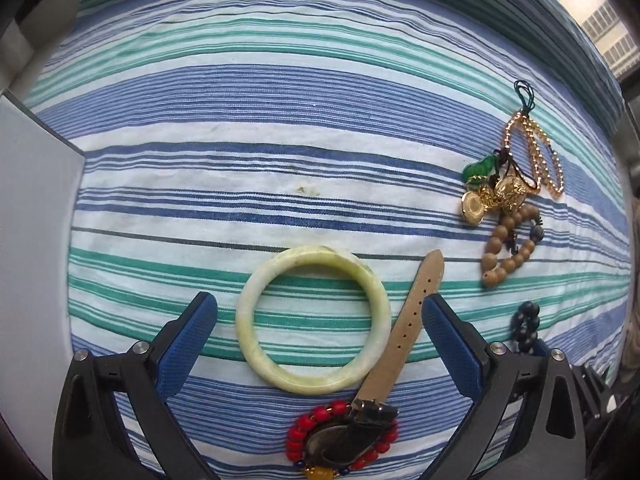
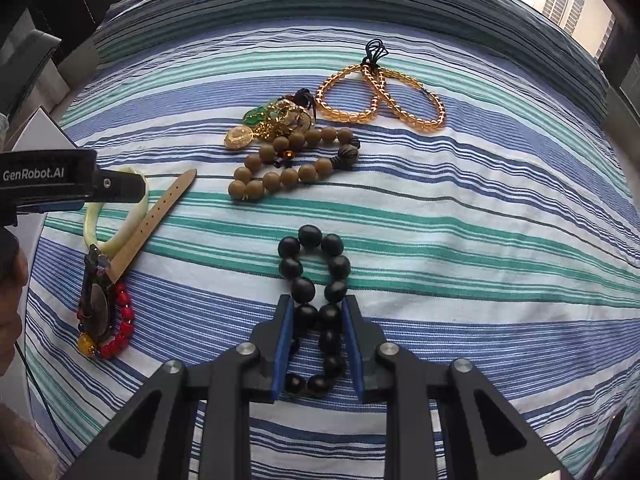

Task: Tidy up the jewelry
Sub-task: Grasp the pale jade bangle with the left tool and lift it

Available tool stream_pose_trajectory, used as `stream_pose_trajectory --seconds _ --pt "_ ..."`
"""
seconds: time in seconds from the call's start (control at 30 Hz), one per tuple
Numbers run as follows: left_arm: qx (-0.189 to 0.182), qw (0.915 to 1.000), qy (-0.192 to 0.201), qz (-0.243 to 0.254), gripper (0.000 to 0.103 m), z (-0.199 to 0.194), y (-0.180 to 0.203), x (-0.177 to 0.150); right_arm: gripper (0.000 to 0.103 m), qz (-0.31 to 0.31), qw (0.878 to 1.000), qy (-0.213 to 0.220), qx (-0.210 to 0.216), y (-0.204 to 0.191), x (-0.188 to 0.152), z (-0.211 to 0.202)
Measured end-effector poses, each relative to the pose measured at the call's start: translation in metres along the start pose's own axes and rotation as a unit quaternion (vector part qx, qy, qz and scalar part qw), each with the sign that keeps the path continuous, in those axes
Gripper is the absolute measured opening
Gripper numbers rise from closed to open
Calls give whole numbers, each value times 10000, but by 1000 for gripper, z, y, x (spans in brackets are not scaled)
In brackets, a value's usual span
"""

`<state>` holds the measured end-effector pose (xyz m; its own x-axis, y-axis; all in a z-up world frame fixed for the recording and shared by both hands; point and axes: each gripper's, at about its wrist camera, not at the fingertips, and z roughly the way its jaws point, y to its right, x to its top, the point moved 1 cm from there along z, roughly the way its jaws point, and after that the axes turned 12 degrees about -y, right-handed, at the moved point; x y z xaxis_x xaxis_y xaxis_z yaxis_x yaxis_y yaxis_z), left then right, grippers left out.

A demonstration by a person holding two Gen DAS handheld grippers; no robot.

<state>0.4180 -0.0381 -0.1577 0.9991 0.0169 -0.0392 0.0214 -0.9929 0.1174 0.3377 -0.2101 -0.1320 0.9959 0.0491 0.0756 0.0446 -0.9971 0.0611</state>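
Black bead bracelet (image 2: 316,312) sits clamped in right tongs (image 2: 316,308); left tongs (image 1: 320,312) spread over jade bangle (image 1: 313,319).

A bedroom in a high-rise flat: striped bedsheet (image 2: 440,208) underfoot of everything, apartment towers (image 2: 560,0) through the window at one o'clock.

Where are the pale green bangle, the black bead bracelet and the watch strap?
Pale green bangle (image 1: 256,288): left wrist view, its left rim.
Black bead bracelet (image 2: 309,236): right wrist view, top bead.
Watch strap (image 1: 416,304): left wrist view, mid-strap.
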Motion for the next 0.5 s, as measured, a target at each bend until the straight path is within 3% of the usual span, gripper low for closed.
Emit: stream_pose_trajectory --seconds 0.03,0.1,0.4,0.5 --pt "3 10000 -13 7 100 2 1 1 25 -4 10000 -4 -9 1 -1 0" --pt "96 9999 -28 26 83 3 2 1 25 -5 10000 -16 -17 3 -3 -1" --pt "56 9998 165 126 80 -1 0 -11 24 -19 9999 -122 -34 -2 0 -2" --pt "52 9995 281 132 80 -14 -6 -22 12 8 9999 -88 80 1 3 -9"
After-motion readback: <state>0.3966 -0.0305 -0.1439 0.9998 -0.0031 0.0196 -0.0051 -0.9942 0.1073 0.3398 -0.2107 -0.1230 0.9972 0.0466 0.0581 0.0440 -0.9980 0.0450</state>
